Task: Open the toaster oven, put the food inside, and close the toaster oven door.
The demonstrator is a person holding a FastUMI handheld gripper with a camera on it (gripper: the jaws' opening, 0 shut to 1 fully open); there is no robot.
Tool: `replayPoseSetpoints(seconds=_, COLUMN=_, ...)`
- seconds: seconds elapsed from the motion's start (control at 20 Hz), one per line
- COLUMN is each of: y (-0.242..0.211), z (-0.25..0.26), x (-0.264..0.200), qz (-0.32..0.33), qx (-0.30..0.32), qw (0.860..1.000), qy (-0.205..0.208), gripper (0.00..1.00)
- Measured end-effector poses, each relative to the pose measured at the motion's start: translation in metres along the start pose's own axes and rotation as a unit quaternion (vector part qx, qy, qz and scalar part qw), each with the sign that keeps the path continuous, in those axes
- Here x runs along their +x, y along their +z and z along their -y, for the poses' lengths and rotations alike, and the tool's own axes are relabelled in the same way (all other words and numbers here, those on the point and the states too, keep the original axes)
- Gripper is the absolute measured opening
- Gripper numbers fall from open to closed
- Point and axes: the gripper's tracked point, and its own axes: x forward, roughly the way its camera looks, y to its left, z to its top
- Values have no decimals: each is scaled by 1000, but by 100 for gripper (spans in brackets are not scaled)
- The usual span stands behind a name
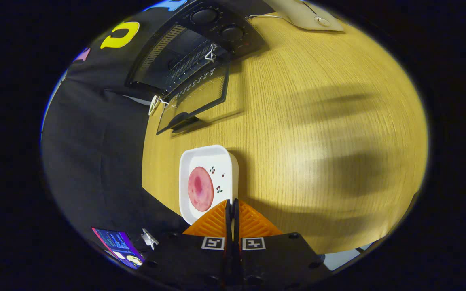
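A white square plate (225,161) with small cherry prints carries a round pink slice of food (200,188). It lies just ahead of my fingers, over the wooden table (318,121). My gripper (231,204) is shut, its fingertips pinching the plate's near rim and covering the near corner. Beyond the plate stands the black toaster oven (176,52). Its glass door (194,101) is folded down open toward me, with the handle (181,121) at its front edge. Two knobs (232,32) sit beside the dark oven cavity.
A beige device (306,14) with a thin cable lies on the table beyond the oven. A small lit screen (119,245) sits on black cloth beside my fingers. Black cloth (95,153) hangs past the table's edge next to the plate. Broad bare wood spreads on the other side.
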Motion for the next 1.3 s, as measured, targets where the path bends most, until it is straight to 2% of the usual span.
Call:
replayPoseSetpoints(seconds=0.2, y=-2, z=-34, x=0, qz=25, qx=38, qw=998, qy=39, gripper=2)
replayPoseSetpoints(seconds=0.45, y=0, z=-78, x=0, qz=91, qx=63, qw=992, qy=66, gripper=2)
replayPoseSetpoints(seconds=0.7, y=-3, z=-105, x=7, qz=162, qx=101, qw=979, qy=73, gripper=2)
replayPoseSetpoints(seconds=0.95, y=-2, z=-119, x=15, qz=197, qx=135, qw=969, qy=67, gripper=2)
replayPoseSetpoints(seconds=1.3, y=53, z=-129, x=25, qz=269, qx=191, qw=941, qy=80, gripper=2)
